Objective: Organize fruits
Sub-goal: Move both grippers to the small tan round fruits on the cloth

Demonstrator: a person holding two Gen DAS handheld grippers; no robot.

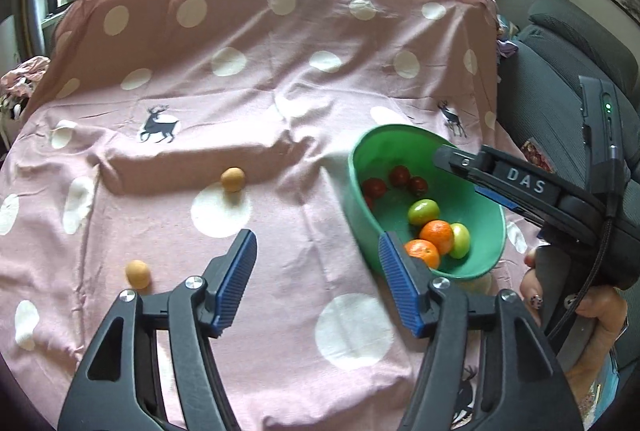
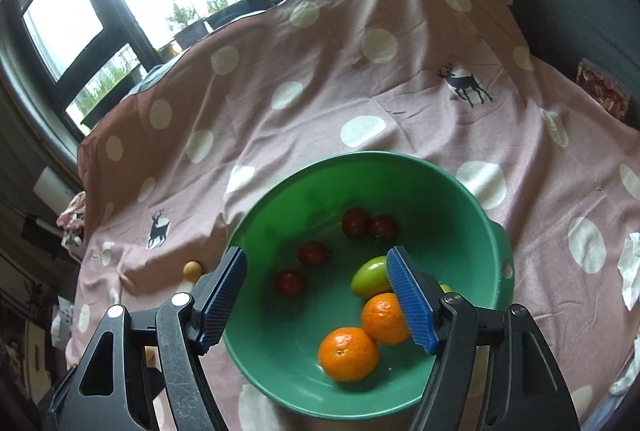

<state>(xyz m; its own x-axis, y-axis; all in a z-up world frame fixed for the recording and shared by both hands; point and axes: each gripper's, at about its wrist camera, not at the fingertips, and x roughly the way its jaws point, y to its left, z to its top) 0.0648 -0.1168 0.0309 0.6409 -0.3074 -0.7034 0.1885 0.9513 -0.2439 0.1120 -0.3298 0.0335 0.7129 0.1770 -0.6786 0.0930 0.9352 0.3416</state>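
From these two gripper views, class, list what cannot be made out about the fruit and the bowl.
- Second green fruit: right wrist view, nearly all hidden behind the right gripper's finger.
- Bowl: left wrist view, its far-right rim is covered by the other gripper's body.
- Small tan fruit: right wrist view, only a sliver shows beside the gripper frame.
- What kind the tan fruits are: too small.
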